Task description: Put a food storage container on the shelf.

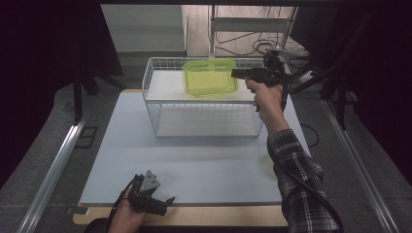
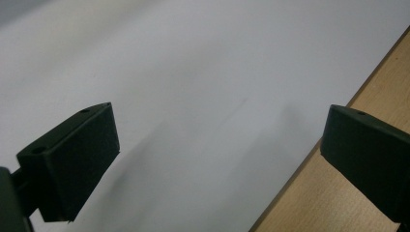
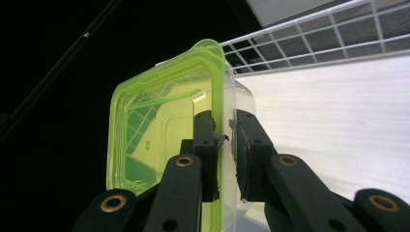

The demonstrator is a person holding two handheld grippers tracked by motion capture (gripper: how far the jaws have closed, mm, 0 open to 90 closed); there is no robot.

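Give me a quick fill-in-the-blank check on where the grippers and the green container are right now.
1. The right gripper is shut on the rim of the ____ container.
2. The container is held above the white wire ____.
3. The left gripper has its jaws ____, with nothing between them.
4. The left gripper sits near the table's ____ edge in the high view.

Missing words: green; basket; open; near

Yellow-green translucent container (image 1: pixel 210 77), white wire basket (image 1: pixel 160 97), pale blue-grey table (image 1: pixel 194 165), black-and-white plaid sleeve (image 1: pixel 299 179).
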